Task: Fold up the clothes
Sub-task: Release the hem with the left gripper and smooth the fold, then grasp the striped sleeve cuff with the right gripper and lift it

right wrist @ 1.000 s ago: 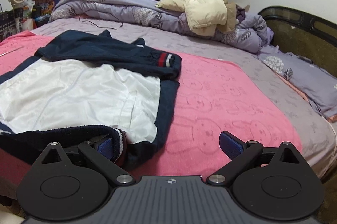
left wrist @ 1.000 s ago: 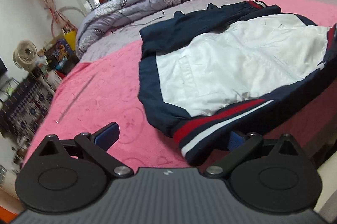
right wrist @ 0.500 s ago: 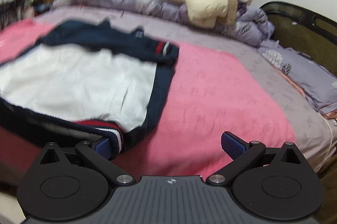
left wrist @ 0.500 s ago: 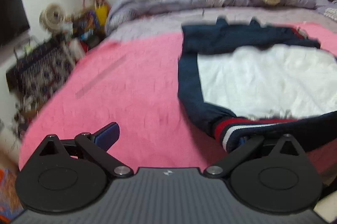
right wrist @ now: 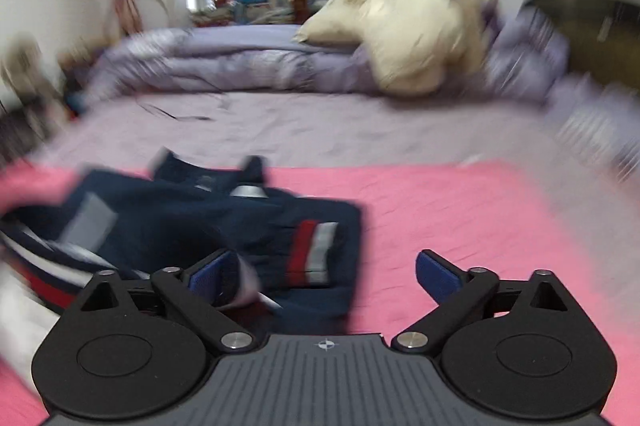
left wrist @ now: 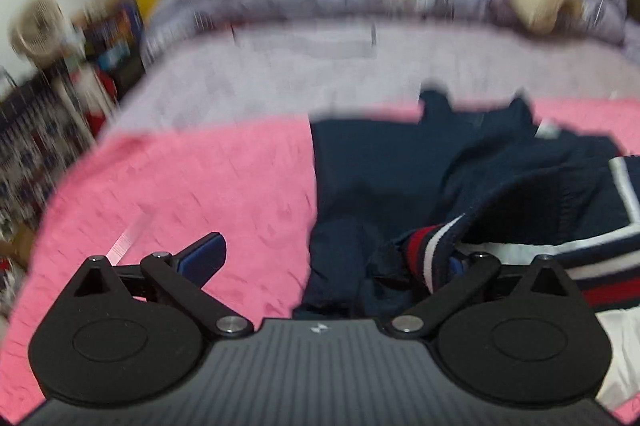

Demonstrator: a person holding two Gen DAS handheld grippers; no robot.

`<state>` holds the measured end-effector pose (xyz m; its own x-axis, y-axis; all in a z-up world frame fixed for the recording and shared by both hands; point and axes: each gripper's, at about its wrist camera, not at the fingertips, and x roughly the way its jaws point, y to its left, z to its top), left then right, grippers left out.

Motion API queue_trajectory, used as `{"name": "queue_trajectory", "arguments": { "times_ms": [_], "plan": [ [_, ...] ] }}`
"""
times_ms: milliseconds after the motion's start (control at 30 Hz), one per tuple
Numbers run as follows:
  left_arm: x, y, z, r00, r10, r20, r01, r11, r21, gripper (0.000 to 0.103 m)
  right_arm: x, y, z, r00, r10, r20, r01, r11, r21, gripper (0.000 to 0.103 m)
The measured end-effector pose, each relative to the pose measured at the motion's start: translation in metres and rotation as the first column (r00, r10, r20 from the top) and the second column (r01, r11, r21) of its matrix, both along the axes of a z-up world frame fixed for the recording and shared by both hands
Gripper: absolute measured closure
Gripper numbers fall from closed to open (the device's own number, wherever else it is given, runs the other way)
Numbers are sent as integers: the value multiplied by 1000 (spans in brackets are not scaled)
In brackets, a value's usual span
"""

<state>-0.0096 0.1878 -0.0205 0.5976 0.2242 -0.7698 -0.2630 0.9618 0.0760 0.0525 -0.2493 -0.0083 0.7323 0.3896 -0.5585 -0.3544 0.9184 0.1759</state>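
We have a navy jacket [left wrist: 400,177] with a white lining lying on the pink blanket [left wrist: 192,185] that covers the near part of the bed, and its striped ribbed hem [left wrist: 428,246] is lifted over the body of the garment. Our left gripper [left wrist: 332,254] stands wide, its left finger [left wrist: 202,254] bare over the blanket, while the hem drapes across the other finger, which is mostly hidden; we judge the cloth hooked there, not pinched. Our right gripper [right wrist: 324,276] is wide too: the jacket's edge lies against its left finger [right wrist: 210,276], and its right finger [right wrist: 436,276] is clear above pink.

We judge the jacket light, soft and floppy, with a smooth shell and lining that will likely slide over each other and slip off an unclosed finger. The knit hem and the striped cuff [right wrist: 312,250] are thicker and grippier, so those are the places to take hold, near the two hem corners, with the fingers closed on the rib. Both views are smeared, so we cannot tell exactly how much cloth sits on either finger
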Motion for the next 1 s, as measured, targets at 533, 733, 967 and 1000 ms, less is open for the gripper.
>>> {"name": "queue_trajectory", "arguments": {
  "times_ms": [533, 733, 967, 1000],
  "plan": [
    [-35, -3, -36, 887, -443, 132, 450, 893, -30, 1, -23, 33, -52, 963, 268, 3, -265, 956, -127, 8],
    [-16, -40, -72, 865, -487, 120, 480, 873, 79, 1, -9, 49, -67, 971, 229, -71, -235, 966, -107, 45],
    [-40, -55, -45, 902, -296, 315, 263, 954, 145, 75, -41, 39, -43, 988, 148, 50, -143, 985, -93, 82],
    [-42, -54, -38, 896, -288, 337, 258, 957, 131, 75, -43, 39, -38, 987, 149, 60, -144, 986, -87, 82]
  ]
}}
